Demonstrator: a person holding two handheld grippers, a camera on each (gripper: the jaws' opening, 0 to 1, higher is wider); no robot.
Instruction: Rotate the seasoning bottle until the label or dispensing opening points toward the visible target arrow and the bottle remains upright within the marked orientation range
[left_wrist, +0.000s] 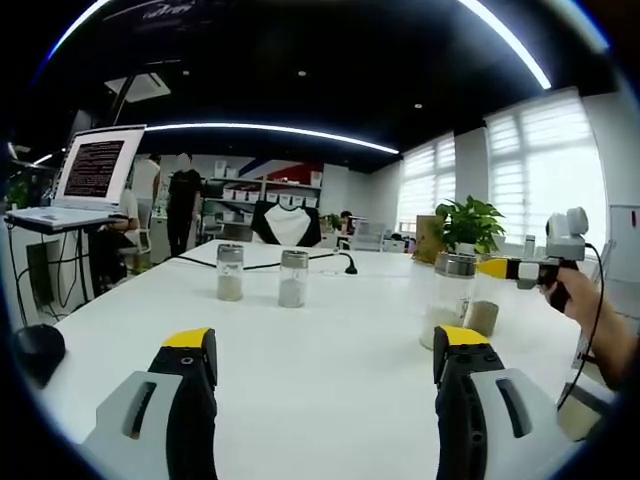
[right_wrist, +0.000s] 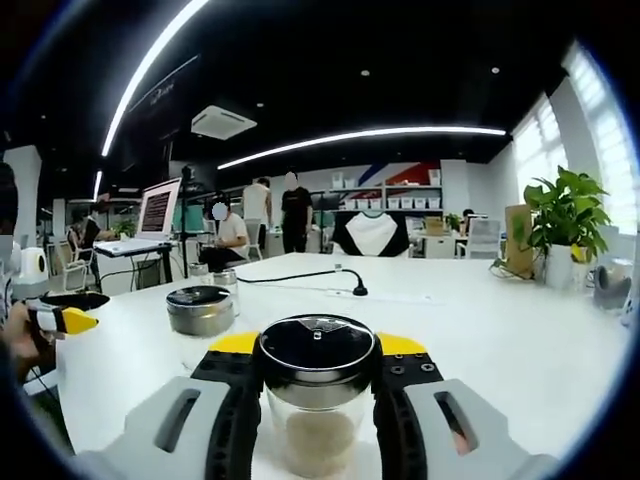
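Closest in the right gripper view, the right gripper (right_wrist: 318, 400) has its black, yellow-tipped jaws clenched on either side of a clear glass seasoning bottle with a black lid in a chrome ring (right_wrist: 318, 385), standing upright on the white table (right_wrist: 500, 330) with pale powder in its base. Just beyond, to the left, stands a second glass jar with a metal cap (right_wrist: 201, 310). In the left gripper view, the left gripper (left_wrist: 325, 390) hangs released, its jaws wide apart over bare tabletop. Farther off stand two small glass shakers (left_wrist: 262, 275) side by side. At the far table edge sit a black cable (right_wrist: 320, 275) and a green potted plant (right_wrist: 565, 225); an open laptop (left_wrist: 85, 180) stands off to the left.
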